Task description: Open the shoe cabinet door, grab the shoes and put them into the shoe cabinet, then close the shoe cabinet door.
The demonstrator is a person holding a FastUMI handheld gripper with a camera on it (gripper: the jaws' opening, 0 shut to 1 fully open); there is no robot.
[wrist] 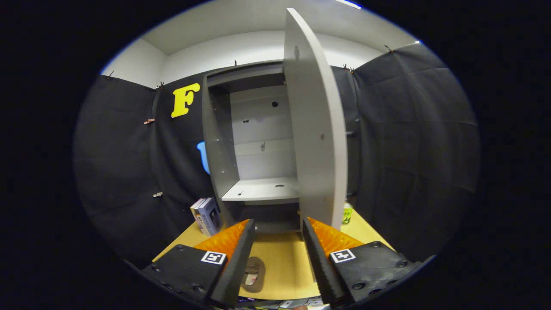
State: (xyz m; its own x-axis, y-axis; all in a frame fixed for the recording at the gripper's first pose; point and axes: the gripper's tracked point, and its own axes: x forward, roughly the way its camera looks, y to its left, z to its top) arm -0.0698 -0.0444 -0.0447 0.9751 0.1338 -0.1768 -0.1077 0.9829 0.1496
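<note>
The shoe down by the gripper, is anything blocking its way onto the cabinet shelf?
Nothing visible does. The shoe lies on the table between the open gripper fingers. The cabinet door stands swung open, edge-on to the right of the opening, and the shelf ahead looks bare.

Grey cabinet [224, 129], tan table [280, 262], orange-and-black gripper [277, 228], brown shoe [254, 273].

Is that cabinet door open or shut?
Open. The door stands swung out edge-on, baring the cabinet's shelf. The open gripper holds nothing.
</note>
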